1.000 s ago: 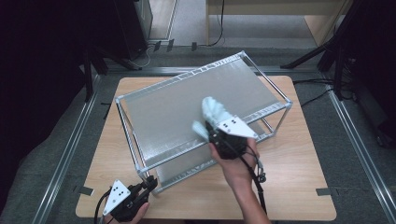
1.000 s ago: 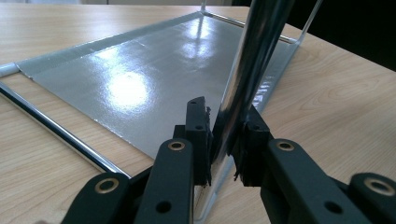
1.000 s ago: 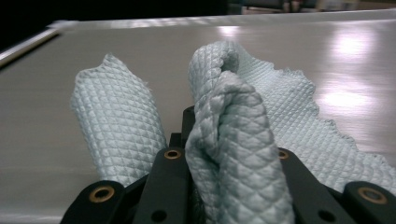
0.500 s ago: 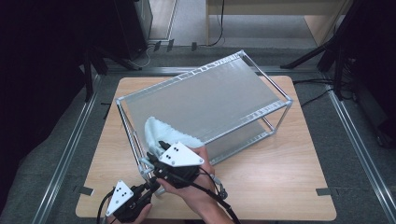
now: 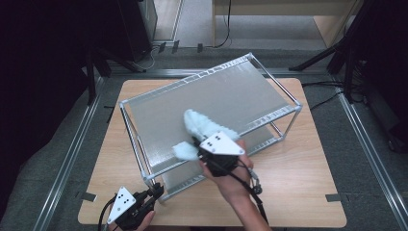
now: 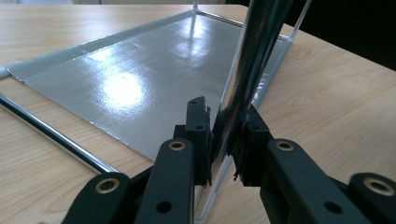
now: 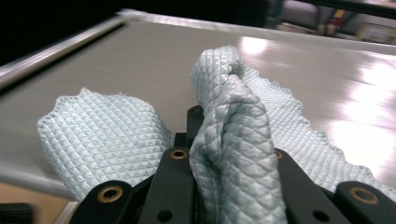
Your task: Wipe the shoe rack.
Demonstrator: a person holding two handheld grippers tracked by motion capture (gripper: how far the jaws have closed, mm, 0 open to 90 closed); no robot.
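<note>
A two-tier metal rack [image 5: 226,91] stands at an angle on the wooden table. A pale blue quilted cloth [image 5: 198,123] lies on its top shelf near the front rail. My right gripper [image 5: 199,143] is shut on that cloth, which bunches up between the jaws [image 7: 233,121] and spreads over the shelf [image 7: 140,56]. Its jaws have just been closing on the cloth. My left gripper [image 5: 156,191] is at the rack's near left corner, shut on the chrome corner post [image 6: 254,51], which runs up between its jaws [image 6: 224,140] beside the lower shelf [image 6: 130,79].
The table [image 5: 308,173] has bare wood to the right of the rack and along its front edge. Metal floor rails [image 5: 72,159] run along both sides of the table. Dark stands and cables sit behind it.
The right gripper swept the cloth leftward along the top shelf to the front left corner, then back right toward the middle of the front rail. The left gripper stayed on the post.
</note>
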